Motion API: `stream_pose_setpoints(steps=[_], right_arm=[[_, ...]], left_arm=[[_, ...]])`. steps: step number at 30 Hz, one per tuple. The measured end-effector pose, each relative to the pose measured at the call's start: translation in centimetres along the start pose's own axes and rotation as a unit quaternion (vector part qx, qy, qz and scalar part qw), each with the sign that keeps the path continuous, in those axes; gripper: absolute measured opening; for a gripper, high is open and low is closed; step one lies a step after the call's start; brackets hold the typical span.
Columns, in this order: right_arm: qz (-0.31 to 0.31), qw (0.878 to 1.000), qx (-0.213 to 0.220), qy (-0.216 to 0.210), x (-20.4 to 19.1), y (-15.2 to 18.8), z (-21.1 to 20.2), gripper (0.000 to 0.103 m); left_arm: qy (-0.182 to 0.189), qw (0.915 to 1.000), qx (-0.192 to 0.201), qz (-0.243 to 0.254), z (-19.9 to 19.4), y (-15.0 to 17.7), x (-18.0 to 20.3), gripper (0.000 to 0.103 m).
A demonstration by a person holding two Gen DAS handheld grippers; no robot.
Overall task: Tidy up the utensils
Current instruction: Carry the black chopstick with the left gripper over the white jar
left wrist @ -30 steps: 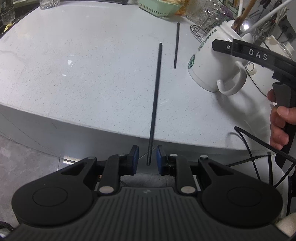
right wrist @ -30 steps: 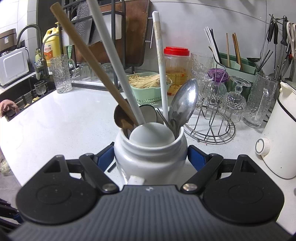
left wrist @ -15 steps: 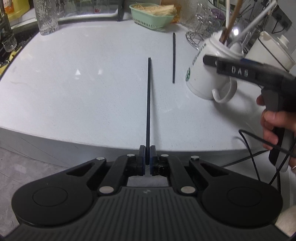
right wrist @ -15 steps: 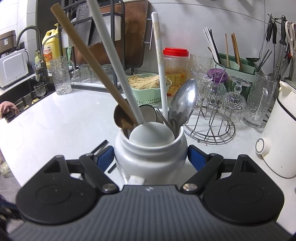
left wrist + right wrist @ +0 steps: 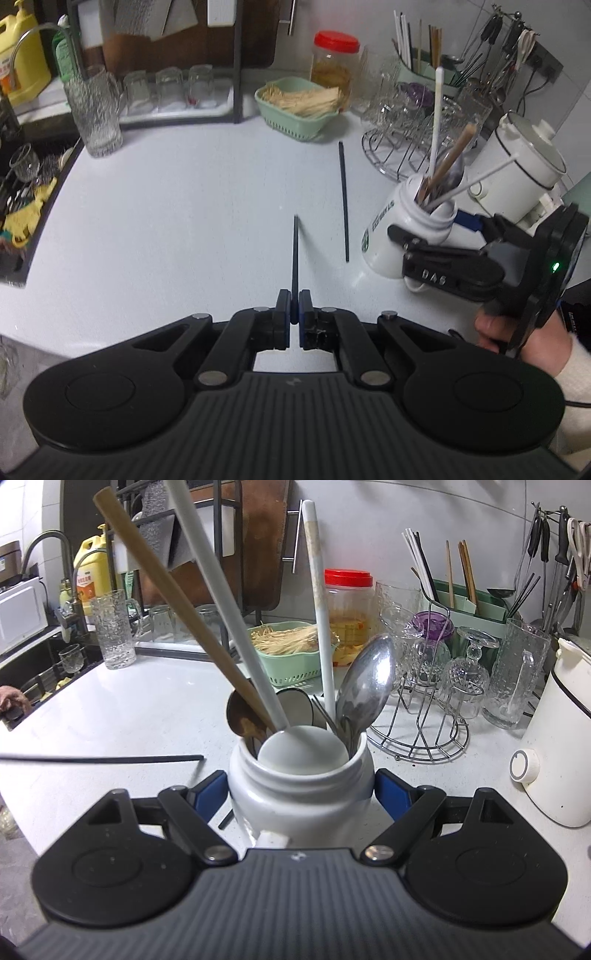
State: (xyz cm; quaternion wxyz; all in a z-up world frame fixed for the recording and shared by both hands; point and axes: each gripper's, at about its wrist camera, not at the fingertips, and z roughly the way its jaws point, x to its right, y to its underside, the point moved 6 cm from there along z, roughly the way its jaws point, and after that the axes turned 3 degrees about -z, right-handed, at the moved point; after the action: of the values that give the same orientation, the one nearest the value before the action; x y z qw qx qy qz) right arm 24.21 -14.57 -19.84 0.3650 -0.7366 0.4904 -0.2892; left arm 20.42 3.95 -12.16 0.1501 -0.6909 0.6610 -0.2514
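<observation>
My left gripper (image 5: 294,314) is shut on a black chopstick (image 5: 295,254) and holds it raised above the white counter, pointing forward. The same chopstick shows in the right wrist view (image 5: 103,758). A second black chopstick (image 5: 344,199) lies on the counter to its right. My right gripper (image 5: 301,794) is closed around the neck of a white mug (image 5: 299,797) that holds spoons, a wooden stick and white utensils. The mug (image 5: 399,232) stands tilted at the right in the left wrist view, with the right gripper (image 5: 439,236) on it.
A green basket (image 5: 295,114) of sticks, a red-lidded jar (image 5: 334,70) and a wire glass rack (image 5: 406,147) stand at the back. A white kettle (image 5: 517,170) is at the right. A tall glass (image 5: 96,114) and the sink (image 5: 22,199) are at the left.
My left gripper has closed on the black chopstick and lifted it off the counter, tilting up so the back of the kitchen shows. My right gripper stays on the mug.
</observation>
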Motion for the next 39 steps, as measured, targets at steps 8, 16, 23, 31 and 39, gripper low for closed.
stream_pose_setpoints(steps=[8,16,23,31,39], right_arm=[[0.005,1.000,0.004,0.011,-0.3,0.1,0.1,0.088],[0.006,1.000,0.004,0.016,-0.4,0.1,0.1,0.088],[0.005,1.000,0.007,0.018,-0.4,0.1,0.1,0.088],[0.003,1.000,0.011,0.015,-0.4,0.2,0.1,0.088],[0.002,1.000,0.015,0.011,-0.4,0.2,0.0,0.088]], left_arm=[[0.021,0.9993,0.001,0.029,-1.0,-3.5,0.1,0.005],[0.039,0.9970,-0.010,0.066,-1.0,-6.0,1.2,0.005],[0.043,0.9942,-0.006,0.099,-2.1,-8.6,2.4,0.005],[0.059,0.9901,-0.002,0.128,-5.9,-11.5,4.5,0.005],[0.080,0.9881,0.009,0.131,-10.9,-14.9,6.5,0.005]])
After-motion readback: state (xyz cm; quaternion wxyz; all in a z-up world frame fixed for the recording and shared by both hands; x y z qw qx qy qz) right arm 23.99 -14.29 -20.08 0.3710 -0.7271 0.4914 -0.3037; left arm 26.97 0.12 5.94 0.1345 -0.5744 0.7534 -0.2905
